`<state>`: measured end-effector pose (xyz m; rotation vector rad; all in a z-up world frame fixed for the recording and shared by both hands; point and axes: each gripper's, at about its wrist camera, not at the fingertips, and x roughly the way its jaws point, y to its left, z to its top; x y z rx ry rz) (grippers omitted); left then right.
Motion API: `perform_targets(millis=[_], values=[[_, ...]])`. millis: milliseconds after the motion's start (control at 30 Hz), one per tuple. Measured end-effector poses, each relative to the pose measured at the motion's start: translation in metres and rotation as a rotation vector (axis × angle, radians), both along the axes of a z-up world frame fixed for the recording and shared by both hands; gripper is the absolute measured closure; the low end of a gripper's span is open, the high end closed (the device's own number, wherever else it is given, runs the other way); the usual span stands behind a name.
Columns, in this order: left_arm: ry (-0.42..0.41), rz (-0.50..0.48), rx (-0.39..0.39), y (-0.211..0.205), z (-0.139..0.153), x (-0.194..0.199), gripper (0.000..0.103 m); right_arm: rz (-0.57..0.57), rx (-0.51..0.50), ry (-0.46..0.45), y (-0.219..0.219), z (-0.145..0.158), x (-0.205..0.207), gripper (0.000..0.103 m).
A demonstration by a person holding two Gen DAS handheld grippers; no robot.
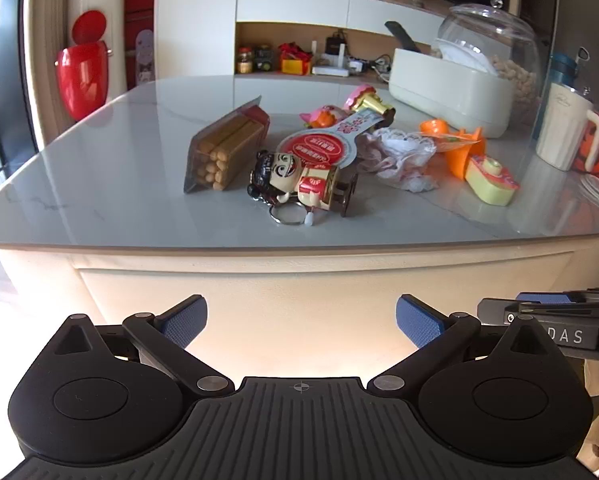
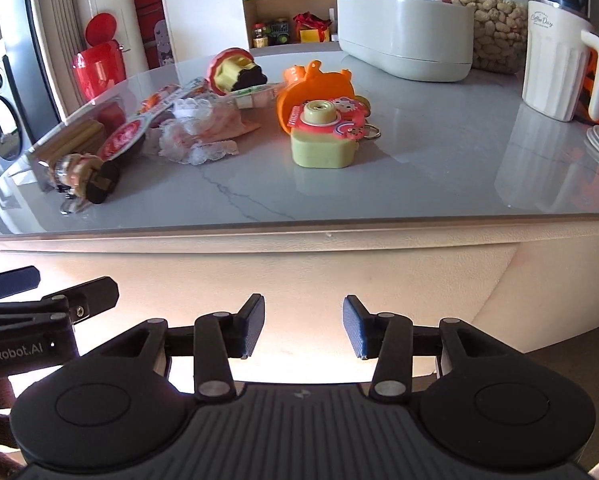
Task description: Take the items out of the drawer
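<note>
Both grippers, left (image 1: 301,320) and right (image 2: 304,326), jaws open, empty, facing closed drawer front (image 1: 299,292) under worktop (image 1: 139,184); next: pull drawer open

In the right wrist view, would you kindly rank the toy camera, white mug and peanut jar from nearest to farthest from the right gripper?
1. Toy camera, centre of the table, nearest the right gripper.
2. White mug, far right.
3. Peanut jar, at the back.

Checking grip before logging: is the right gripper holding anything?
No, the right gripper is open and empty in front of the drawer front.
</note>
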<state>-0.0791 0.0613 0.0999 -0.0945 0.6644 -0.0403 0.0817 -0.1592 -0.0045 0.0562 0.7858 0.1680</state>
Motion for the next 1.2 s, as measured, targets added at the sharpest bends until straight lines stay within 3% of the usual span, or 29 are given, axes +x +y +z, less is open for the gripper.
perform_targets(millis=[200, 300, 467, 567, 633, 700, 900, 1200], values=[[0.016, -0.029, 0.038, 0.003, 0.017, -0.072, 0.000, -0.001, 0.055, 0.042, -0.011, 0.033, -0.064, 0.051], [0.040, -0.015, 0.031, -0.001, 0.009, -0.103, 0.000, 0.034, 0.038, 0.035, -0.010, 0.035, -0.103, 0.051], [0.015, -0.022, 0.100, -0.017, 0.008, -0.121, 0.000, 0.058, 0.060, -0.013, -0.010, 0.029, -0.149, 0.047], [0.013, -0.048, 0.139, -0.026, 0.005, -0.121, 0.000, 0.107, 0.060, 0.012, -0.010, 0.013, -0.150, 0.045], [0.040, -0.046, 0.157, -0.027, -0.001, -0.118, 0.000, 0.081, 0.094, 0.028, -0.017, 0.011, -0.145, 0.045], [0.052, -0.027, 0.141, -0.023, -0.002, -0.115, 0.000, 0.074, 0.107, 0.026, -0.019, 0.012, -0.145, 0.045], [0.071, -0.037, 0.140, -0.024, -0.007, -0.112, 0.000, 0.103, 0.013, 0.002, -0.004, 0.011, -0.149, 0.045], [0.084, -0.028, 0.119, -0.022, -0.009, -0.112, 0.000, 0.103, 0.026, 0.020, -0.005, 0.007, -0.143, 0.045]])
